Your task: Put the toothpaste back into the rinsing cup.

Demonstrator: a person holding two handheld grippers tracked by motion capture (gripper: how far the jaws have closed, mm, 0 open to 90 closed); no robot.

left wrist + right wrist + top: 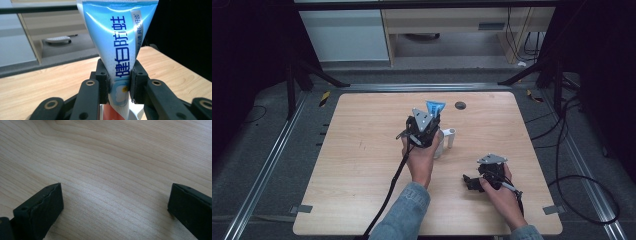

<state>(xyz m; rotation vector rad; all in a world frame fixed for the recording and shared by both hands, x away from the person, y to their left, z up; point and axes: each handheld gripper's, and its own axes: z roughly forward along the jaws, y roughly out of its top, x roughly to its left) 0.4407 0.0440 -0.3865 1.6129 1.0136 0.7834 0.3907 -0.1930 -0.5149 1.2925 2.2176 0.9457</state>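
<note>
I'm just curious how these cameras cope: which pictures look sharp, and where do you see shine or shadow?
High view: dim and soft, dark at the edges. Left gripper view: the toothpaste tube is crisp, with white glare streaks on its foil; the room behind is blurred. Right gripper view: wood grain of the table is clear, with shadow between the black jaws.

My left gripper [424, 131] stood mid-desk [362, 165] toward the far edge, clamping an upright tube [117, 45] beside a cup [447, 137], while my right gripper [472, 181] rested wide-jawed near the near-right corner.
</note>
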